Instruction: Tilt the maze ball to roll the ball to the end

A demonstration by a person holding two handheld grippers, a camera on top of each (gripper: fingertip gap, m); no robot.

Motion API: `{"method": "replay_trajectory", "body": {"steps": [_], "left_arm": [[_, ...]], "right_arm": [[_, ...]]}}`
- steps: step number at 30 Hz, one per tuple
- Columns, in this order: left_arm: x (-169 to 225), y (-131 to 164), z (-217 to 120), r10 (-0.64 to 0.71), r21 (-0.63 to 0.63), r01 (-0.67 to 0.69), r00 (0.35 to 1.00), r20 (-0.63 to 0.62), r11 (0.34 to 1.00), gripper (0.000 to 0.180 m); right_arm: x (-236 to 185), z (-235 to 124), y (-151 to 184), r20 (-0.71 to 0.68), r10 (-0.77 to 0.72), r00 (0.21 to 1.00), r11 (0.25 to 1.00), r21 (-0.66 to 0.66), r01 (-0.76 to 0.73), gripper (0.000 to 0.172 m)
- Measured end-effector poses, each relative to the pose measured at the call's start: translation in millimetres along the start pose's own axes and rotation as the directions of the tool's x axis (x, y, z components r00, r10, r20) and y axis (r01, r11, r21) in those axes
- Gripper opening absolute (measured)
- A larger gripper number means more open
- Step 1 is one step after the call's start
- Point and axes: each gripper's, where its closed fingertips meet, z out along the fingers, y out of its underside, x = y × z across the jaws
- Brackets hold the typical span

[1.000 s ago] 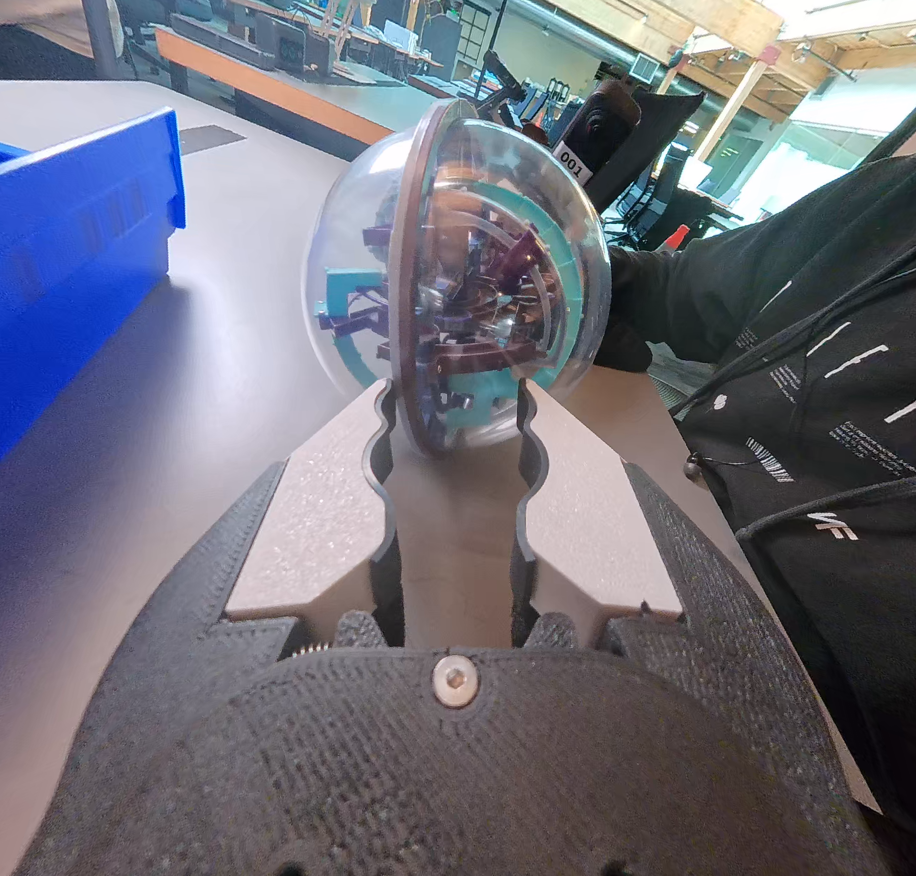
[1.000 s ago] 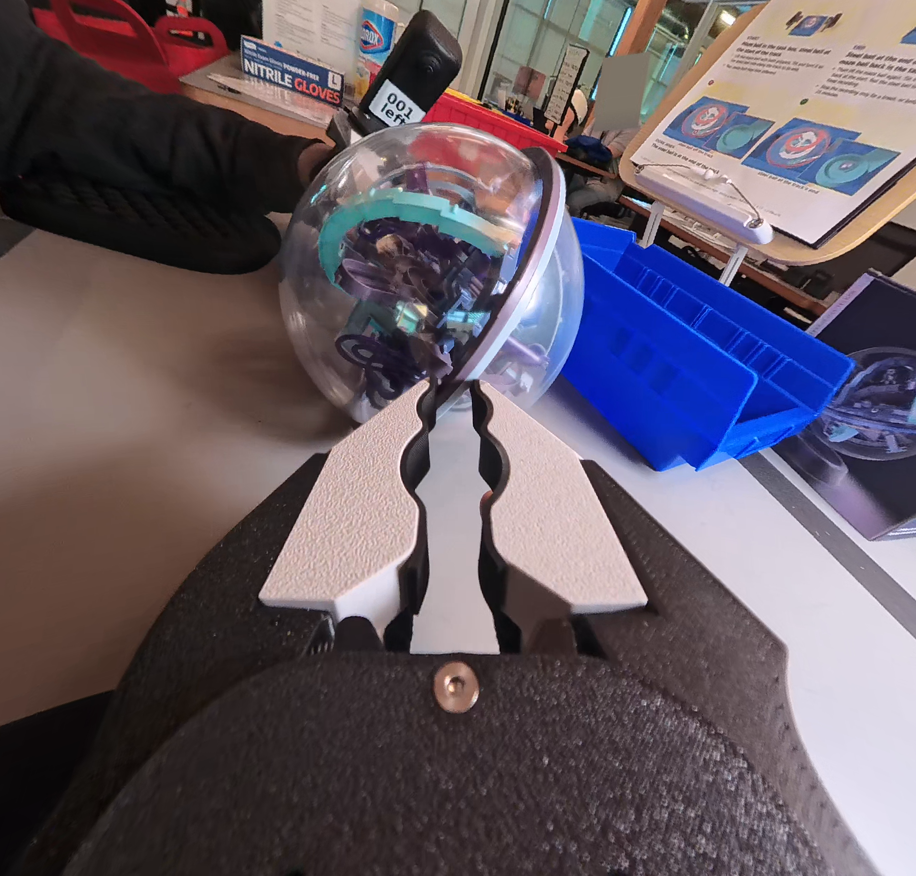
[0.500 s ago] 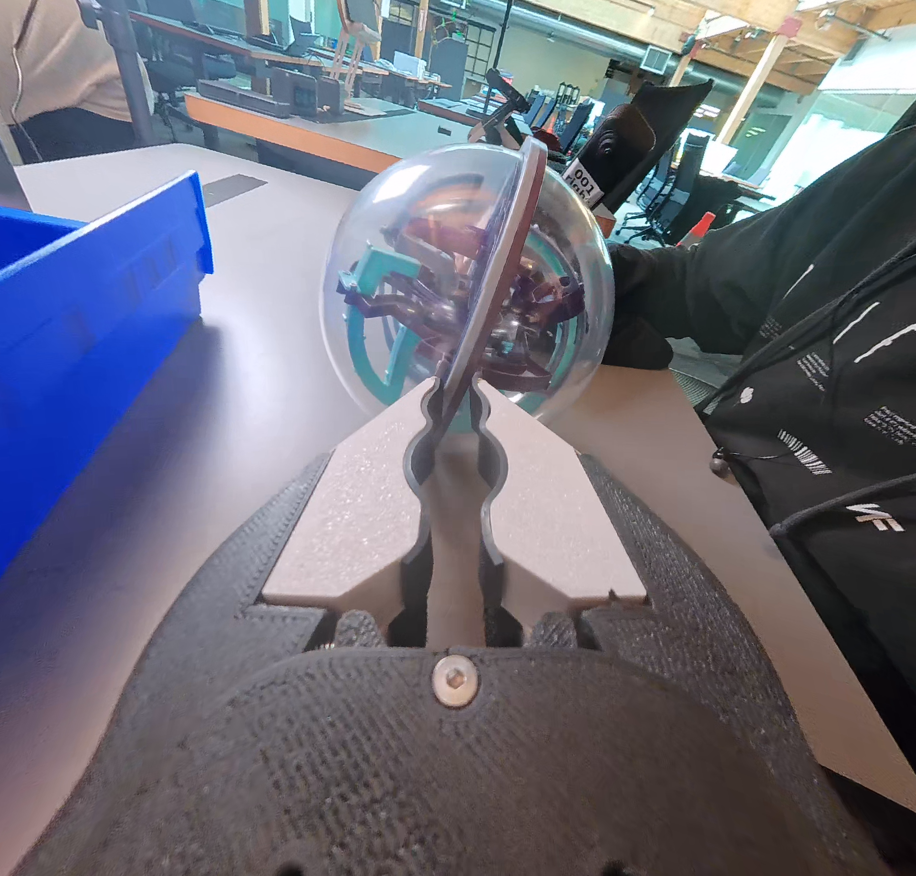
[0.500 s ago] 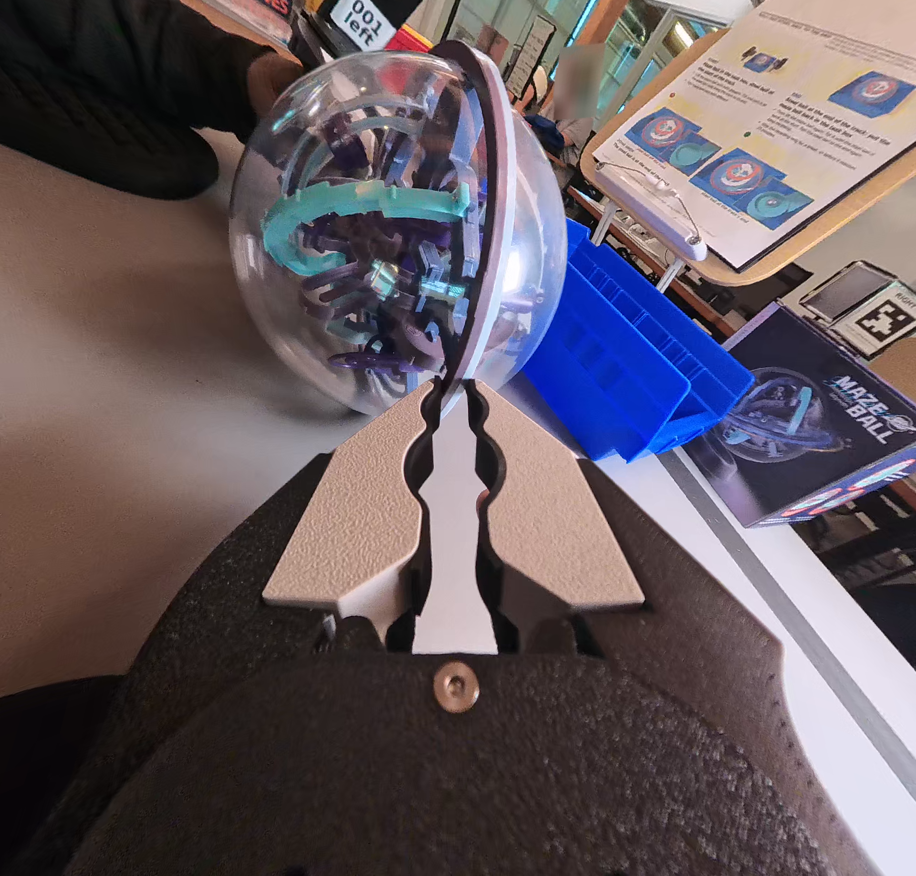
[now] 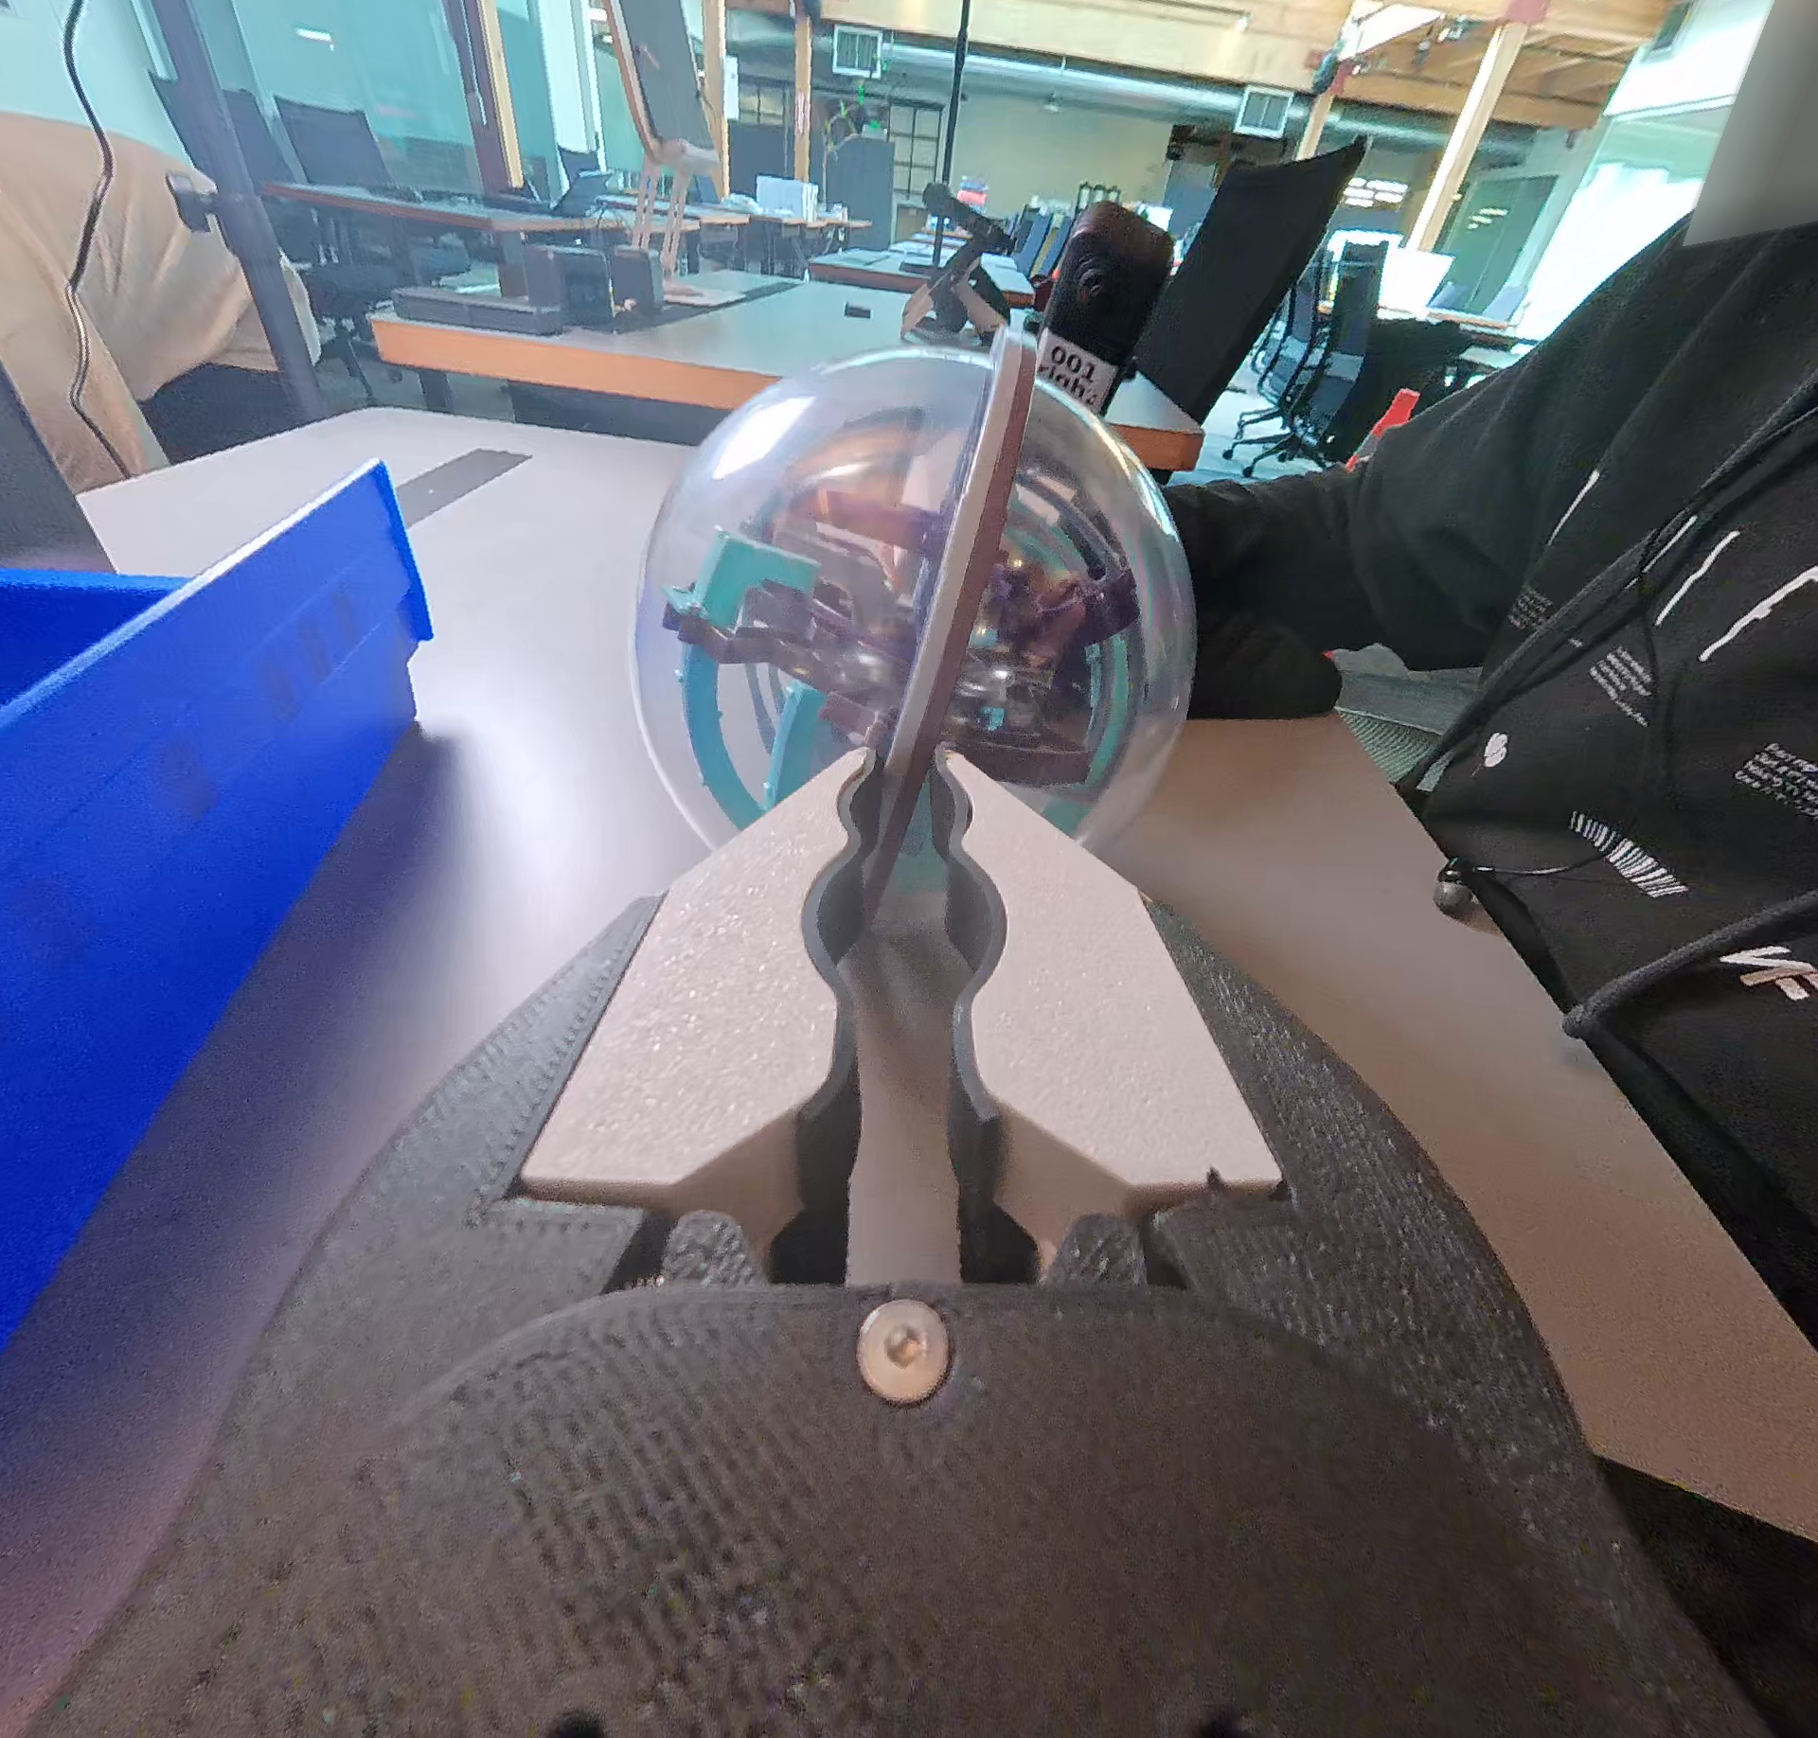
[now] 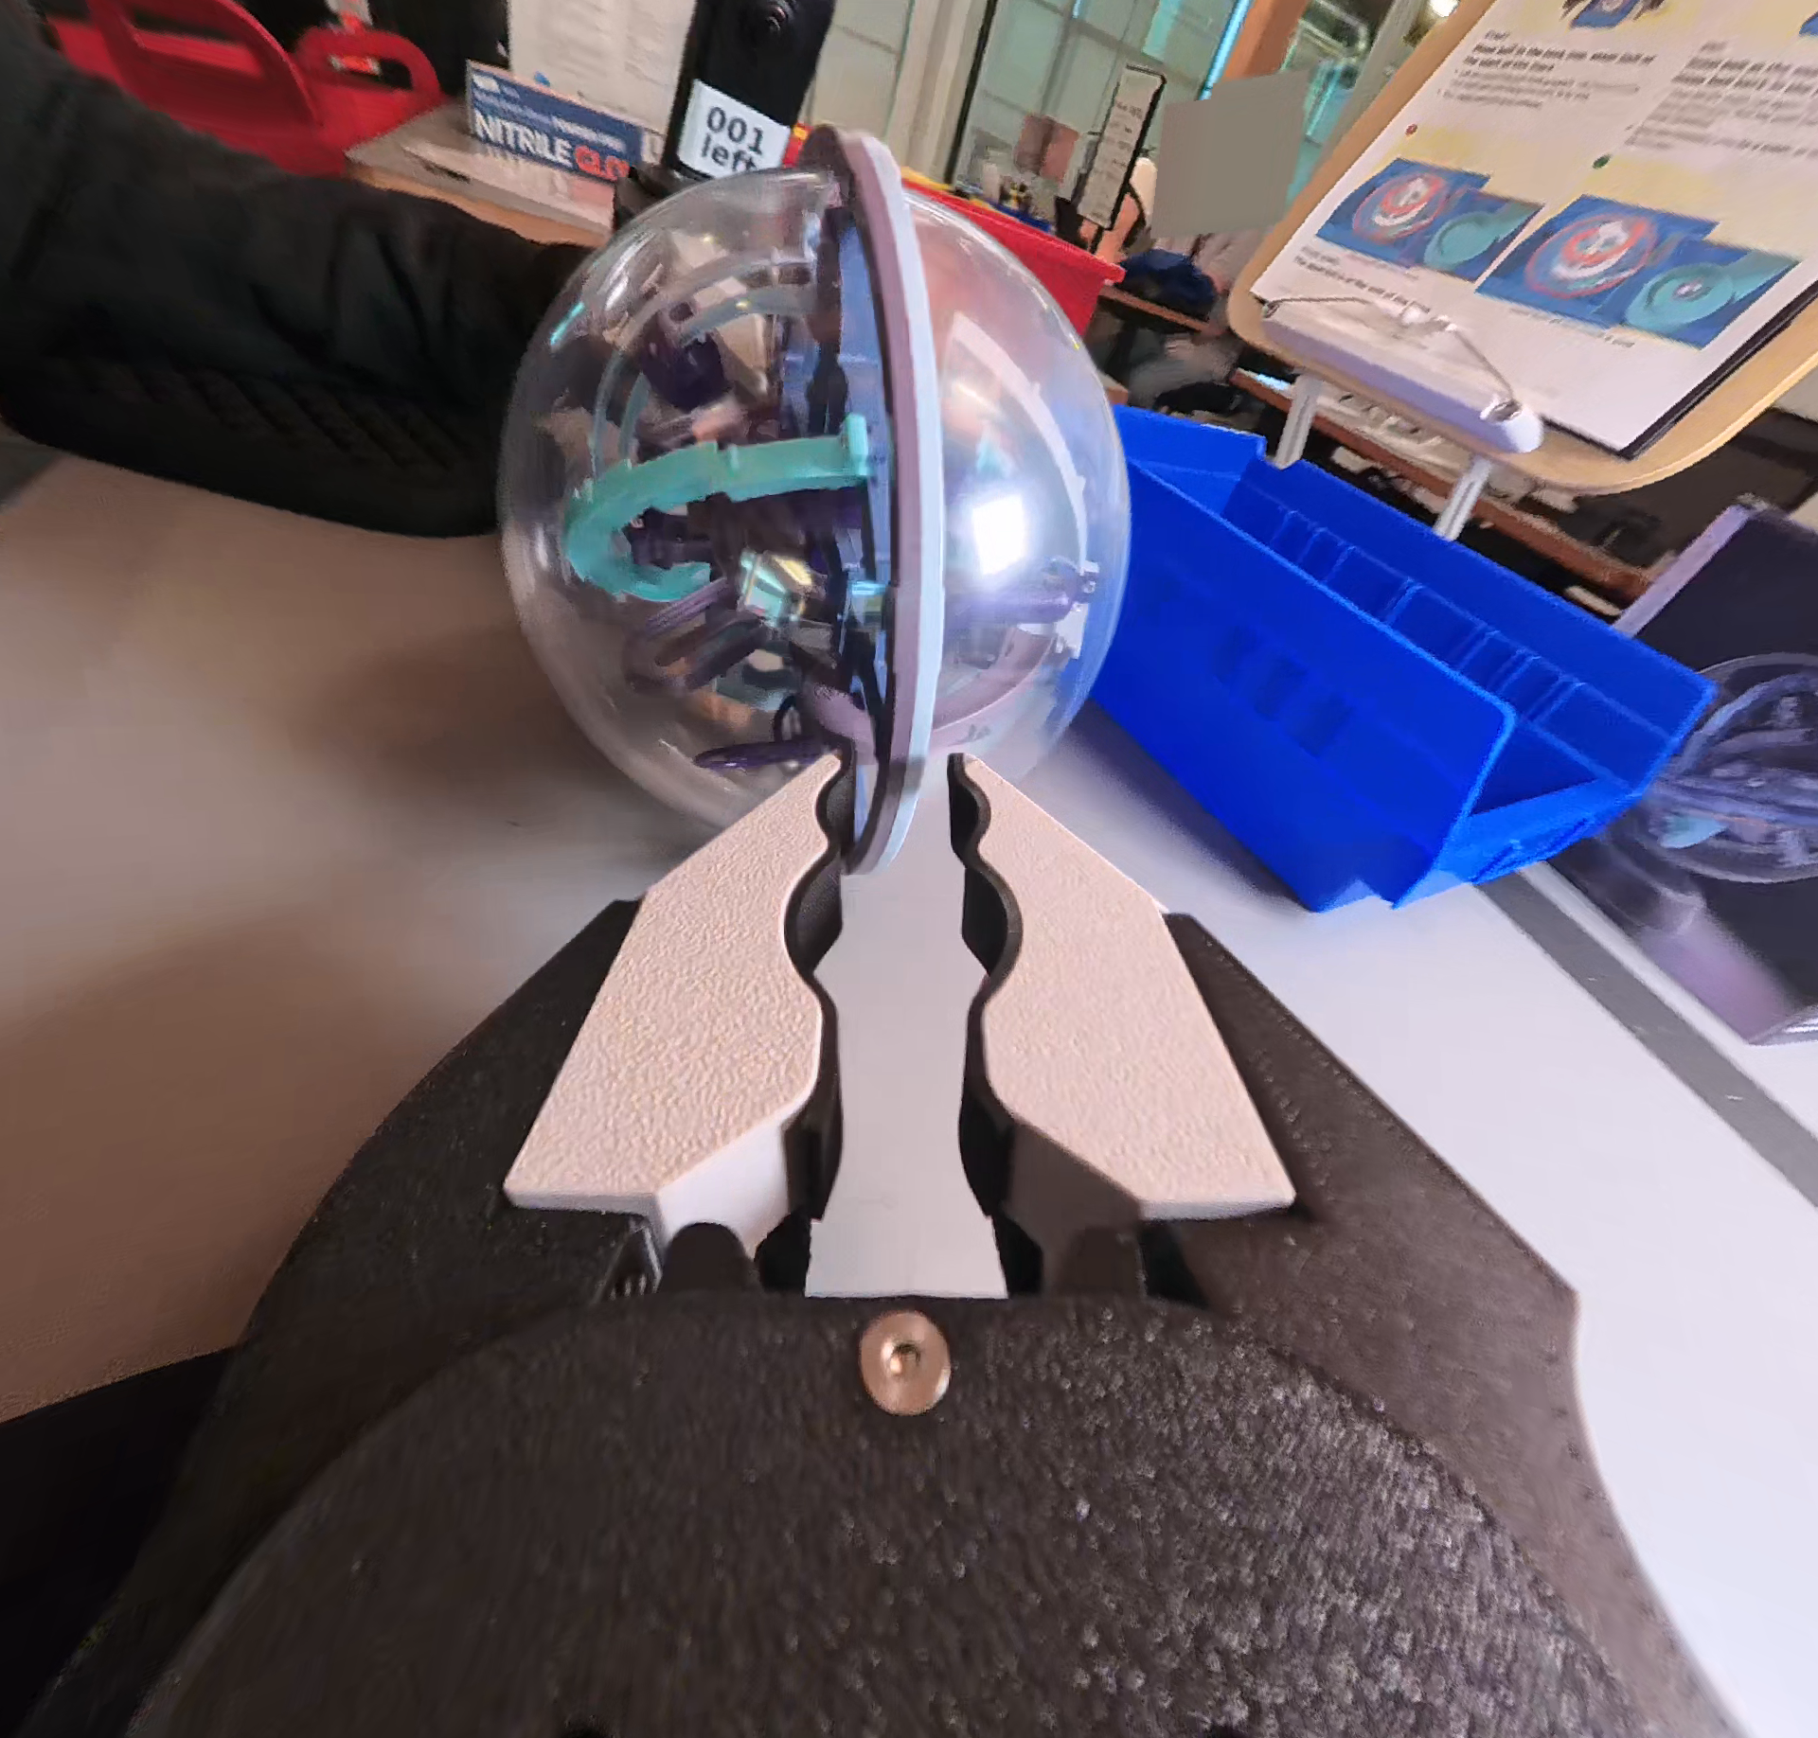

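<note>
Where right wrist views, clipboard (image 6: 1535, 216) shows.

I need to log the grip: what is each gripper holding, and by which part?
Left gripper clamps the maze ball by its equator rim. Right gripper is open around that rim, holding nothing.

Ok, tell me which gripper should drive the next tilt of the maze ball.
Left gripper: its jaws pinch the maze ball's rim. The right gripper shows a gap on one side of the rim.
</note>
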Motion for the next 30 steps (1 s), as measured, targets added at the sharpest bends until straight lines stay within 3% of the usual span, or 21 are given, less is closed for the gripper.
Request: {"method": "replay_trajectory", "body": {"steps": [4, 6, 9, 14, 20, 23, 27, 30], "left_arm": [[4.8, -3.0, 1.1, 0.019, 0.014, -0.019, 1.0, -0.012, 1.0, 0.007], [6.0, -3.6, 1.9, 0.019, 0.016, -0.018, 1.0, -0.014, 1.0, 0.007], [4.3, -3.8, 1.1, 0.029, 0.015, -0.029, 1.0, 0.002, 0.999, 0.007], [-5.8, -0.1, -1.2, 0.033, -0.007, -0.032, 0.998, 0.063, 0.999, 0.008], [-23.6, 7.7, -2.0, -0.004, -0.035, 0.009, 0.989, 0.15, 0.999, 0.016], [-14.0, -5.2, -4.6, -0.034, 0.041, 0.031, 0.996, 0.083, 0.999, 0.039], [-14.5, -17.7, -7.5, -0.103, 0.111, 0.094, 0.992, 0.073, 0.989, 0.082], [-12.5, -11.6, 2.3, -0.113, 0.067, 0.108, 0.99, 0.083, 0.992, 0.108]], "right_arm": [[1.7, -1.4, -2.1, 0.004, 0.031, 1.0, 0.999, 0.016, -0.031, 0.017], [-0.2, -1.1, -1.3, 0.007, 0.008, 1.0, 1.0, 0.009, -0.008, 0.006], [-2.3, -0.5, -1.0, 0.003, -0.035, 0.999, 0.999, -0.006, 0.035, 0.006], [-1.0, 1.2, -3.7, -0.073, -0.218, 0.973, 0.976, -0.049, 0.215, 0.006], [1.0, 3.4, -11.1, -0.171, -0.473, 0.864, 0.88, -0.13, 0.456, 0.006], [0.0, 4.4, -17.1, -0.198, -0.545, 0.815, 0.839, -0.148, 0.524, 0.006], [-4.5, 6.7, -21.4, -0.208, -0.619, 0.758, 0.786, -0.166, 0.596, 0.005], [-13.4, 10.7, -23.1, -0.19, -0.665, 0.722, 0.746, -0.171, 0.643, 0.005]]}}
